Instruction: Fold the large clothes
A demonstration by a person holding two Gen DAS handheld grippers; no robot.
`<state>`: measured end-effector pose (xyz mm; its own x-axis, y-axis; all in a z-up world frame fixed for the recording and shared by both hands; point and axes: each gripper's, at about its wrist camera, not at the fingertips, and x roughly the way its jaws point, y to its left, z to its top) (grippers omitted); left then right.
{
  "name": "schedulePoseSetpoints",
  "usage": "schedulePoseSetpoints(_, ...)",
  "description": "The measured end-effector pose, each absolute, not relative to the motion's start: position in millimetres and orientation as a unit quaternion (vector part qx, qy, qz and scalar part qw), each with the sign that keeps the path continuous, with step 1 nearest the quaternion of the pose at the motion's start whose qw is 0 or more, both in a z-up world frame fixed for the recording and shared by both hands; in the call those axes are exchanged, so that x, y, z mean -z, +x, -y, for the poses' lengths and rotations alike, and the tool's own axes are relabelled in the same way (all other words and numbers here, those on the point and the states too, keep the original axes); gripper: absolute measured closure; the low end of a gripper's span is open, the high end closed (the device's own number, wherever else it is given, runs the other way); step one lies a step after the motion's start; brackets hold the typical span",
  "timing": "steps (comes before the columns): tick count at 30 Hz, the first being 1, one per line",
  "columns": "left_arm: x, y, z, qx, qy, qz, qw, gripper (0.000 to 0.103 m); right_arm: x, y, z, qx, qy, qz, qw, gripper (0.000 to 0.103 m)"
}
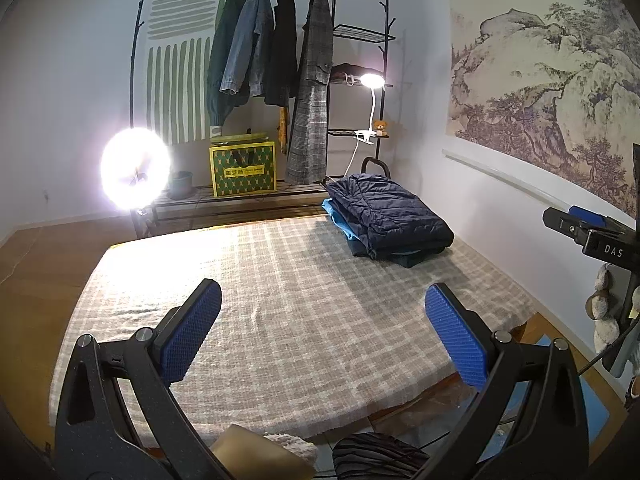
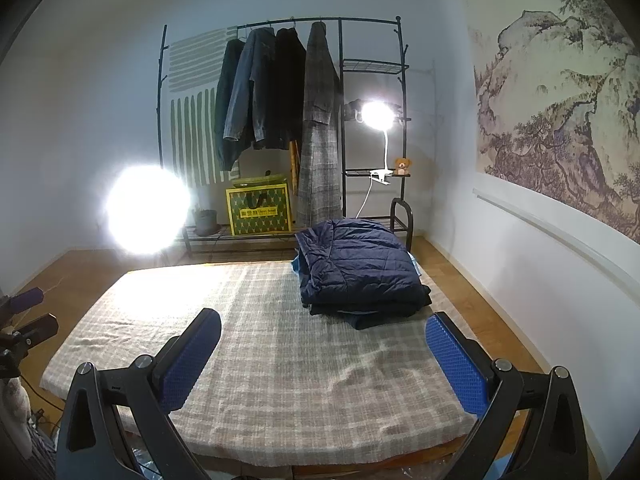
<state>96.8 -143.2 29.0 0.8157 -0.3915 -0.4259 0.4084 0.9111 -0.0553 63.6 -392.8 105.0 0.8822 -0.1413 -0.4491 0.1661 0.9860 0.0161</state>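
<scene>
We cannot identify the garments under the navy jacket [image 2: 356, 266]; only their edges show. Glare from the ring light [image 1: 135, 173] hides its stand and the rack [image 1: 141, 80] behind. The box [image 2: 258, 211] lettering is too small to read. The frame edge crops the right gripper [image 1: 576, 224].

1. Left gripper [image 1: 322, 334] jaws wide apart, nothing between, above checked blanket [image 1: 280, 280].
2. Folded navy jacket [image 1: 394, 212] tops clothes stack, far right.
3. Right gripper [image 1: 576, 222] at right edge, state unclear.
</scene>
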Motion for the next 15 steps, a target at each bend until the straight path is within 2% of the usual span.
schedulePoseSetpoints(15, -24.9, 101.0, 148.5, 0.215, 0.029, -0.218, 0.951, 0.0, -99.7, 64.9, 396.1, 0.082, 0.033, -0.234, 0.968, 0.0)
